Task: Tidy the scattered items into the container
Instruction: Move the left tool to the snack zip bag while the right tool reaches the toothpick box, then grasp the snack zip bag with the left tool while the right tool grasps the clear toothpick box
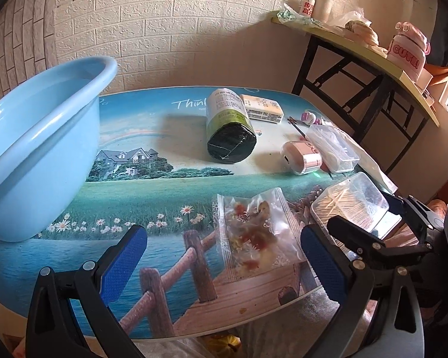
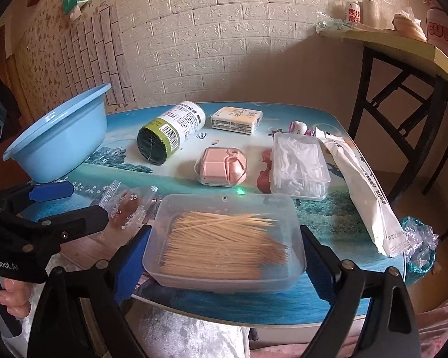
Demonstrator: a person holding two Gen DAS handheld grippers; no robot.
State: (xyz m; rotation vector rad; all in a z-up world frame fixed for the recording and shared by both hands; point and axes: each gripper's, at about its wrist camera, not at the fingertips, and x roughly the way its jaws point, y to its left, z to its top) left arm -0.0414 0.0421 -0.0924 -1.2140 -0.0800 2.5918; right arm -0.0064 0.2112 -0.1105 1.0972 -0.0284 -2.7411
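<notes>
A light blue basin (image 1: 41,137) (image 2: 61,137) stands at the table's left. My left gripper (image 1: 224,256) is open over the near edge, its fingers either side of a clear snack packet (image 1: 254,232) (image 2: 128,205) without touching it. My right gripper (image 2: 224,256) is open with its blue pads beside a clear box of toothpicks (image 2: 224,241) (image 1: 349,205); contact is unclear. Scattered further back lie a roll of black bags (image 2: 167,134) (image 1: 228,128), a tissue pack (image 2: 237,119), a pink case (image 2: 222,165) (image 1: 301,156) and a box of floss picks (image 2: 298,165) (image 1: 331,146).
A long white sachet (image 2: 364,191) lies along the table's right edge, with a small pink figure (image 2: 298,126) behind the floss box. A brown object (image 2: 264,170) sits left of that box. A folding side table (image 1: 358,68) with clutter stands at the right against the brick wall.
</notes>
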